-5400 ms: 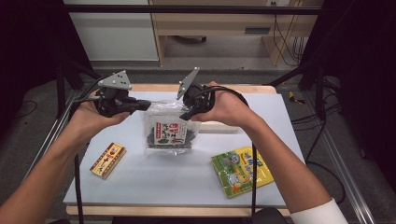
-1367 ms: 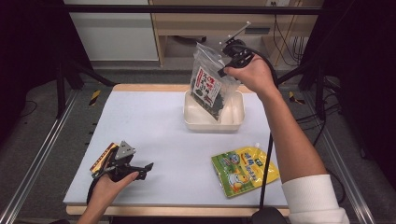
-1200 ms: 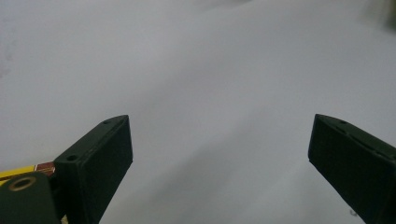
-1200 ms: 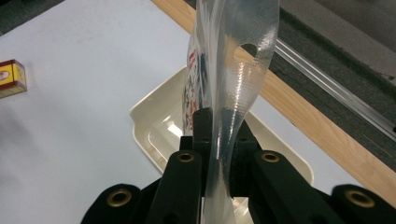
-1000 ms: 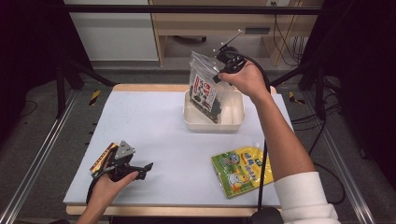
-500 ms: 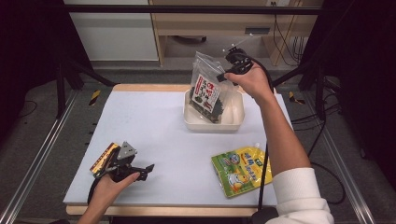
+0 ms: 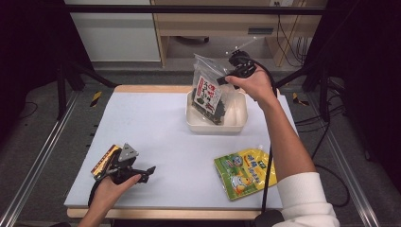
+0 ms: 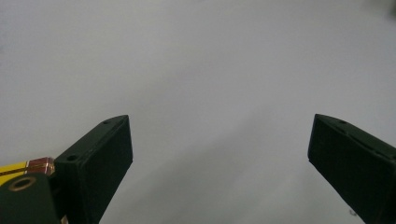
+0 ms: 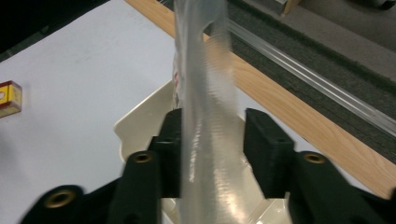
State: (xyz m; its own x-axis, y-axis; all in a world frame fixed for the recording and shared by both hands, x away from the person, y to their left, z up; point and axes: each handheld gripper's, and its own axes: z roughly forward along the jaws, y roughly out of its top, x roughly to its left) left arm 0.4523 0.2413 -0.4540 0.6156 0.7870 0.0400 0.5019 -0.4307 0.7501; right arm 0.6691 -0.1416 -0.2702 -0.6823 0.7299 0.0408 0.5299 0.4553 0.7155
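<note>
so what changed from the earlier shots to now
The clear snack bag went from the table's middle, held by both grippers, into the cream tub. The right gripper lowered it there, and its jaws have just been opening, the bag's top between them. The left gripper moved beside the yellow bar, jaws open. The green-yellow pouch stayed put.
</note>
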